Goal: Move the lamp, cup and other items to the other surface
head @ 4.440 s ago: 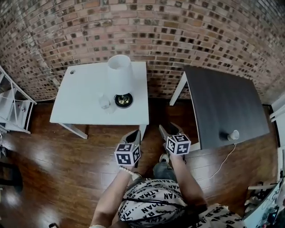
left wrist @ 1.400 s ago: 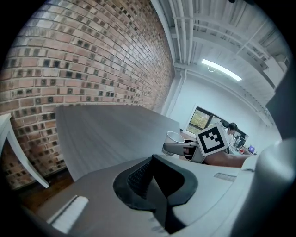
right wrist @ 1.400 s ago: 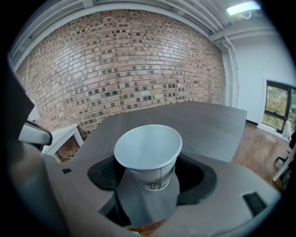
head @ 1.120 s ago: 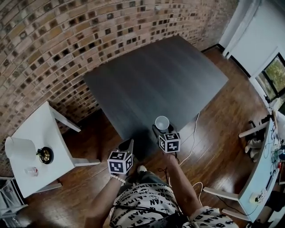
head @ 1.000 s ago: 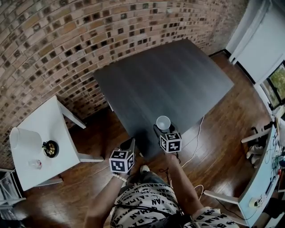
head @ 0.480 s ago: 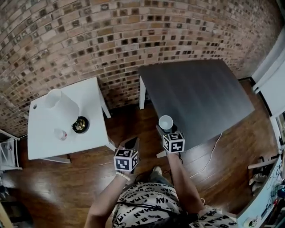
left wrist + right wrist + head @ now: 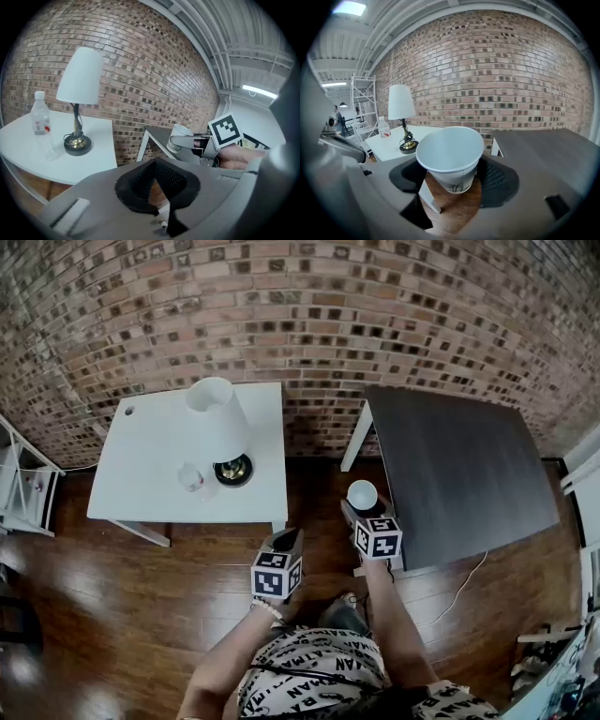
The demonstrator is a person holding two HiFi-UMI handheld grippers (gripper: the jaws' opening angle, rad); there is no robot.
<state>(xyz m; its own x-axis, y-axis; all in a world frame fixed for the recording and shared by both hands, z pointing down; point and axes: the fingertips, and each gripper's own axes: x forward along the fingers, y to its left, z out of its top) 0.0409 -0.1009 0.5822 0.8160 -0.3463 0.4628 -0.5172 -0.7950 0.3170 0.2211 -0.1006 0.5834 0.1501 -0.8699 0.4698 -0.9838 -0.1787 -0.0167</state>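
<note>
Slippage is the risk: the right gripper point(image 7: 452, 178) clamps the tilted white paper cup point(image 7: 362, 495) by its thin wall, which could buckle; the left gripper point(image 7: 157, 171), closed, carries nothing.

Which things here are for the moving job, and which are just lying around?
For the job: cup in the right tongs, lamp, bottle, white table, dark table.
Just lying about: shelf, floor cable.
</note>
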